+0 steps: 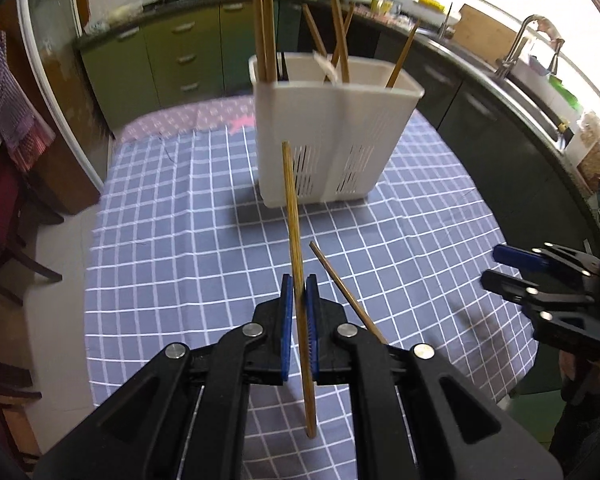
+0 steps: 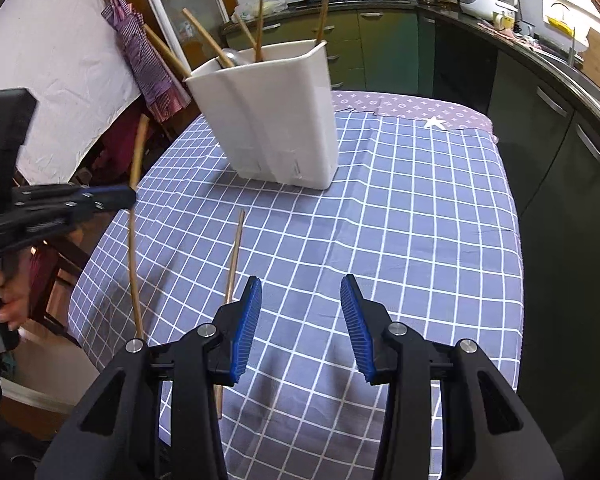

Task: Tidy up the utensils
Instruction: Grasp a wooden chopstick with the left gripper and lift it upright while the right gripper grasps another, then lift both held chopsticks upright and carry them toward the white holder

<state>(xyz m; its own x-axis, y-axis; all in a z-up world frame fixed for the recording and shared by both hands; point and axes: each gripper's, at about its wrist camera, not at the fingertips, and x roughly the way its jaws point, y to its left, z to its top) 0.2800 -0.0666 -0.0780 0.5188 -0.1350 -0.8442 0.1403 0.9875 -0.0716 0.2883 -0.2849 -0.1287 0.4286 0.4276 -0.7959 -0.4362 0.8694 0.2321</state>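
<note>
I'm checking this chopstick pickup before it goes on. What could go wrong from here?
1. The left gripper pinches the held chopstick near mid-length, so it could pivot or slip on the way to the white holder.
2. The holder already has leaning chopsticks, which may block entry.
3. The other chopstick lies beside the open right gripper, which could nudge it.

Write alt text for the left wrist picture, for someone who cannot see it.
The left hand-held gripper is shut on a wooden chopstick, held nearly upright above a blue checked tablecloth. Another chopstick lies on the cloth, and a white utensil holder with more chopsticks stands behind.
</note>
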